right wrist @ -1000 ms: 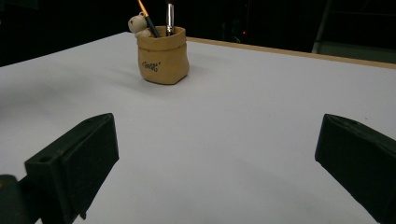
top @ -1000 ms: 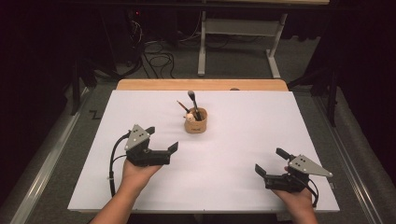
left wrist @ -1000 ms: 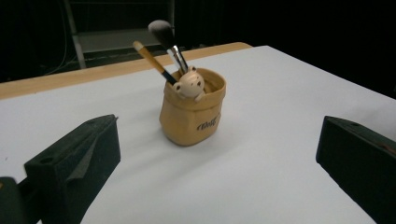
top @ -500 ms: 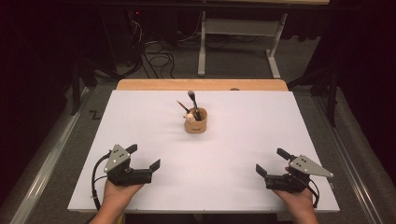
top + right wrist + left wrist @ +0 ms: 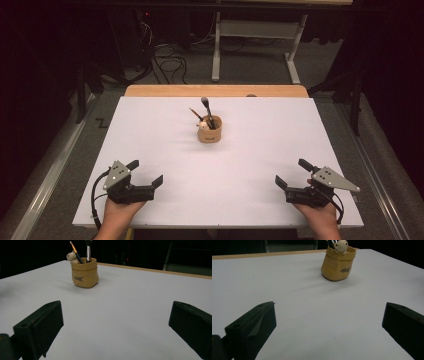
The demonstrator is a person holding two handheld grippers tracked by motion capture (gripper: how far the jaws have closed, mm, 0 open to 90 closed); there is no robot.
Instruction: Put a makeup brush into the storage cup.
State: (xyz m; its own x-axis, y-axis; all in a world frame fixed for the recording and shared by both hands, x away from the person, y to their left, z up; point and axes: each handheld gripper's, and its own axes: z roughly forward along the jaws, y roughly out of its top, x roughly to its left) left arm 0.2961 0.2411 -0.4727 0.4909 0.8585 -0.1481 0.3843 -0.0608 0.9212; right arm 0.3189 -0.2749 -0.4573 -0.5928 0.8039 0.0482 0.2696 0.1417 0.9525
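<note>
A tan sack-shaped pot [image 5: 209,132] stands upright near the middle of the white table top [image 5: 260,150]. It holds a small bear figure, a pencil and a dark brush [image 5: 206,108]. The same pot [image 5: 338,263] shows far ahead in the left gripper view, and the pot [image 5: 84,275] also shows far ahead in the right gripper view. My left gripper [image 5: 146,172] rests at the near left corner, open and empty. At the near right corner my right gripper [image 5: 294,173] is open too, with nothing between its jaws.
A wooden strip [image 5: 216,90] runs along the table's far edge. Beyond it stand a white table frame [image 5: 257,30] and cables [image 5: 167,57] on the floor. Metal rails [image 5: 47,180] flank the table on both sides.
My left gripper has drawn back toward the near left corner of the table, still open. The right gripper and the pot have not moved.
</note>
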